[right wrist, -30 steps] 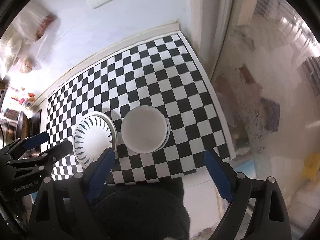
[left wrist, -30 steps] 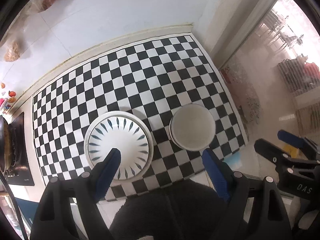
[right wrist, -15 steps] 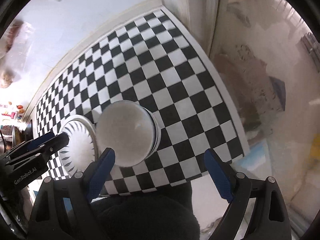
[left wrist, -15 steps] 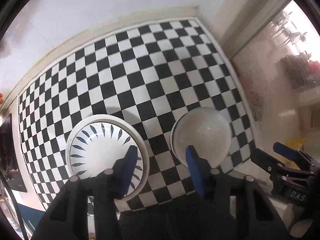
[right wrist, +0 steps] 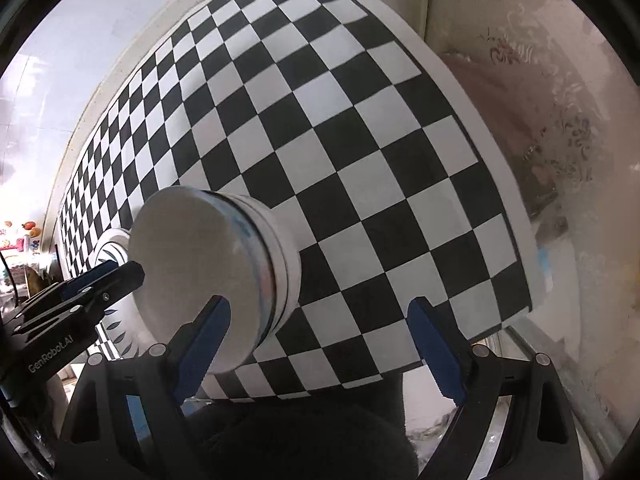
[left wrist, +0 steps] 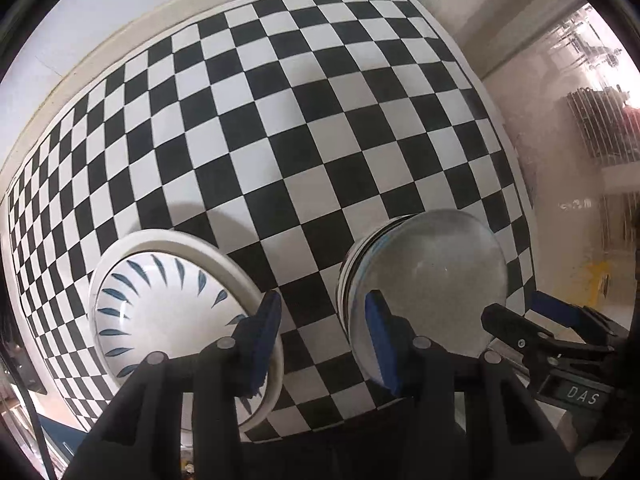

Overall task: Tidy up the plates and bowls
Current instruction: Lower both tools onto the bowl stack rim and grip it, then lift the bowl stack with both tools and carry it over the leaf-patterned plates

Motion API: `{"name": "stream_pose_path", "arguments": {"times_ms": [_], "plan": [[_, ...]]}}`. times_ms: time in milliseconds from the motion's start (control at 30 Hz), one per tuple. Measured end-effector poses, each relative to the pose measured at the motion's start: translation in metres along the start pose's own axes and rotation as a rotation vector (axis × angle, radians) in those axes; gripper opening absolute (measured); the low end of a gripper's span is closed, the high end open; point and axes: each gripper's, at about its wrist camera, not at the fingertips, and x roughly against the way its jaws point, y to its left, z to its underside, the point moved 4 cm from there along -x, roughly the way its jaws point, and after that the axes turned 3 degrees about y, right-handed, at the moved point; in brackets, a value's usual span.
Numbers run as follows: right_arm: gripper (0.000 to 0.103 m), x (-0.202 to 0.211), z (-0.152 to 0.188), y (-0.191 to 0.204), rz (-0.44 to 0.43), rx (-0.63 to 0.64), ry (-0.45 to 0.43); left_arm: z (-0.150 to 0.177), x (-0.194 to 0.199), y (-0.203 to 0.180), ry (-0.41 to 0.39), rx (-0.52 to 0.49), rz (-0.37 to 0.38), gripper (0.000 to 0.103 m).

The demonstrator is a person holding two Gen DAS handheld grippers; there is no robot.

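Note:
A white plate with blue leaf marks lies on the checkered mat at the near left. A stack of upturned white bowls stands to its right. My left gripper hangs low between plate and bowls, jaws partly closed on nothing, its left finger over the plate's right rim. In the right wrist view the bowl stack is at the left, the plate mostly hidden behind it. My right gripper is wide open, its left finger in front of the stack.
The mat's near edge and right edge lie close to both grippers. A white wall runs along the mat's far side. A glass pane stands to the right. The right gripper's body shows in the left wrist view.
Both grippers have dropped toward the mat and come closer to the dishes. The left gripper's jaws have narrowed from wide open. The right gripper's jaws stayed wide.

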Motion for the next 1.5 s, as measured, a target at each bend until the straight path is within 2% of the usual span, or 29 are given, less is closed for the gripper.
{"name": "stream_pose_path", "arguments": {"times_ms": [333, 433, 500, 533, 567, 733, 867, 933, 967, 1000, 1067, 1333, 1500], "plan": [[0.091, -0.043, -0.012, -0.010, -0.066, -0.020, 0.061, -0.012, -0.035, -0.009, 0.078, -0.011, 0.036, 0.041], [0.086, -0.054, -0.012, -0.006, -0.090, -0.022, 0.070, -0.014, -0.051, -0.011, 0.129, -0.006, 0.079, 0.041], [0.075, -0.060, -0.014, -0.004, -0.121, -0.018, 0.072, -0.015, -0.059, -0.010, 0.152, 0.001, 0.101, 0.042], [0.069, -0.065, -0.015, -0.004, -0.130, -0.015, 0.078, -0.017, -0.061, -0.010, 0.156, 0.010, 0.137, 0.042], [0.068, -0.067, -0.015, -0.004, -0.137, -0.015, 0.080, -0.018, -0.062, -0.010, 0.161, 0.014, 0.151, 0.042], [0.066, -0.086, -0.021, -0.004, -0.259, -0.051, 0.112, -0.028, -0.067, -0.009, 0.185, 0.023, 0.243, 0.040], [0.066, -0.103, -0.025, -0.010, -0.383, -0.097, 0.165, -0.036, -0.074, -0.006, 0.215, 0.023, 0.331, 0.045], [0.064, -0.106, -0.027, -0.012, -0.388, -0.089, 0.159, -0.040, -0.076, -0.005, 0.213, 0.022, 0.361, 0.046], [0.057, -0.107, -0.028, -0.011, -0.393, -0.080, 0.155, -0.040, -0.076, -0.003, 0.203, 0.022, 0.373, 0.046], [0.056, -0.109, -0.029, -0.010, -0.428, -0.087, 0.158, -0.033, -0.074, -0.003, 0.197, 0.027, 0.384, 0.046], [0.056, -0.115, -0.032, -0.017, -0.436, -0.085, 0.160, -0.033, -0.076, 0.001, 0.192, 0.039, 0.415, 0.046], [0.056, -0.115, -0.044, -0.004, -0.444, -0.073, 0.162, -0.032, -0.073, 0.000, 0.162, 0.047, 0.395, 0.045], [0.055, -0.109, -0.027, -0.013, -0.476, -0.087, 0.192, -0.031, -0.071, 0.001, 0.151, 0.043, 0.358, 0.045]]}}
